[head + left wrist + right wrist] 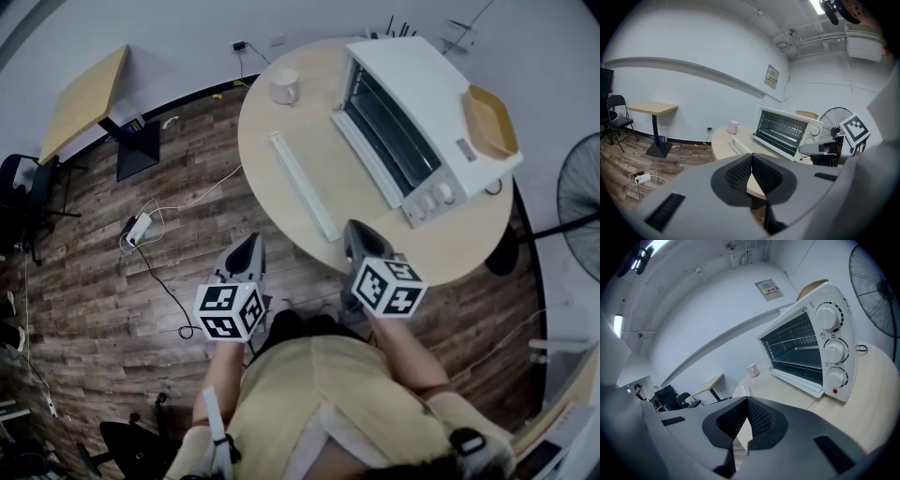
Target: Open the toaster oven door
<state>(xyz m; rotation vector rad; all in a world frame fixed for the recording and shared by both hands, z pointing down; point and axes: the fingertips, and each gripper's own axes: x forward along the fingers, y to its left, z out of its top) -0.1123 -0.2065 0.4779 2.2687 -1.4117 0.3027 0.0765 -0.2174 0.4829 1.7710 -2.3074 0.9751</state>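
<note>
A white toaster oven stands at the right on the round wooden table. Its glass door looks folded down in front, and the wire racks inside show. Three knobs run down its right side. My right gripper hovers over the table's near edge, a short way from the knob end, shut with nothing between its pads. My left gripper hangs over the floor just off the table's near edge, also shut and empty. Neither touches the oven.
A white mug sits at the table's far side, and a long white bar lies across its middle. A wooden tray rests on the oven. A fan stands to the right, a small square table to the left, and cables and a power strip lie on the floor.
</note>
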